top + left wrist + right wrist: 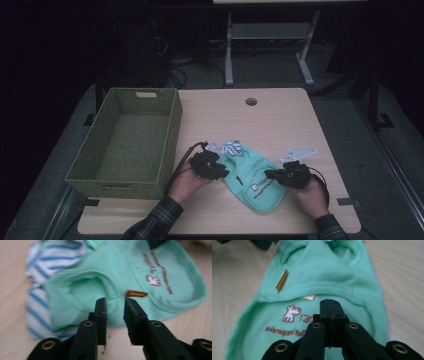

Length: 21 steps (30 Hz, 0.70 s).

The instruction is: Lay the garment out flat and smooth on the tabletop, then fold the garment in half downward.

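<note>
Both hands low over the mint garment (252, 180), left gripper (115, 305) fingers slightly parted and empty, right gripper (329, 305) fingers closed, empty.

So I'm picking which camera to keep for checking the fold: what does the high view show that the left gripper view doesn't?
High view alone: the green woven basket left of the mint green garment, the table's cable hole, both forearms, the right hand-held gripper. Left gripper view alone: the left hand-held gripper with jaws apart and its fingertips at the fabric, an orange tag, the ribbed weave. Both: the garment, its blue-striped part, the printed logo.
</note>
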{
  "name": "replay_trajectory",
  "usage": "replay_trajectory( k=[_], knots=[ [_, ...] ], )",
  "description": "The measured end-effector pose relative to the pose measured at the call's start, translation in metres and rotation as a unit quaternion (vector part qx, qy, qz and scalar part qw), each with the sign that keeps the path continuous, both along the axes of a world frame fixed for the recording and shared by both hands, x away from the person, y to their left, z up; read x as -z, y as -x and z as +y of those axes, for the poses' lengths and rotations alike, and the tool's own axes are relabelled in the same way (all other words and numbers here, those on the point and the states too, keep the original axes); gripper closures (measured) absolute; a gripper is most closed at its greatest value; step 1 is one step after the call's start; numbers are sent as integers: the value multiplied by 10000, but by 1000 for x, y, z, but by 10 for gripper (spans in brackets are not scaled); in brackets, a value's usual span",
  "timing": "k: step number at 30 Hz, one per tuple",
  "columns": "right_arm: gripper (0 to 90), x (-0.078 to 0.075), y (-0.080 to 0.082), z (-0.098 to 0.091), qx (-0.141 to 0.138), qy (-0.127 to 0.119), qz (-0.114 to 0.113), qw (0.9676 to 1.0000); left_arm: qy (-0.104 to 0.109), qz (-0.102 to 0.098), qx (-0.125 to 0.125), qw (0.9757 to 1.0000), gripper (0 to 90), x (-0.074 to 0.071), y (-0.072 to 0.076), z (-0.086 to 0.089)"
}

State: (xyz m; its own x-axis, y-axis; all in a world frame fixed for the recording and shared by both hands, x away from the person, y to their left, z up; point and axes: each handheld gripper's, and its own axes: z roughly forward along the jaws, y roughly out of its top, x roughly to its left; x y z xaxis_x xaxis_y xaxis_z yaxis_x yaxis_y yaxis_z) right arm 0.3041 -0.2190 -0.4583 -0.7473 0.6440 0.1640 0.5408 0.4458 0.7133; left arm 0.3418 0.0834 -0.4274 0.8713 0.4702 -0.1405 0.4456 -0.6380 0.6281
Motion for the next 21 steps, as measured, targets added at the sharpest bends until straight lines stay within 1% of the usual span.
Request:
replay_trajectory(
  k=[2,3,4,5,6,7,8,9,10,12,13,16,17,18,21],
  knots=[
    [897,1,3,2,-21,11,25,10000,-30,-98,-89,9999,650,-4,-6,3],
    [897,2,5,3,-45,34,41,10000,-30,-98,-89,9999,636,-4,-6,3],
    [897,2,5,3,-45,34,41,10000,23,-126,-165,9998,636,-5,-9,4],
    [896,3,7,4,-77,48,86,9999,63,-171,-275,9995,595,-9,-15,6],
    [896,3,7,4,-77,48,86,9999,63,-171,-275,9995,584,-9,-15,6],
    [896,5,7,6,-115,74,90,9999,59,-228,-348,9991,566,-11,-22,5],
    [896,5,7,6,-115,74,90,9999,59,-228,-348,9991,550,-11,-22,5],
    [896,6,7,6,-118,94,110,9998,90,-260,-432,9987,550,-12,-26,4],
    [897,7,7,7,-132,118,117,9998,128,-256,-482,9984,541,-12,-28,3],
    [897,8,6,8,-133,143,128,9997,120,-277,-547,9980,530,-12,-34,2],
    [896,9,6,9,-151,194,139,9996,113,-287,-622,9976,506,-11,-41,1],
    [896,10,5,9,-144,234,127,9995,47,-285,-738,9969,484,-8,-50,1],
    [897,10,5,9,-147,290,138,9994,32,-269,-772,9966,480,-6,-53,1],
    [896,11,5,9,-157,308,140,9993,47,-230,-804,9965,480,-4,-55,1],
    [896,11,5,9,-166,298,146,9993,-26,-199,-851,9962,480,0,-60,2]
  ],
)
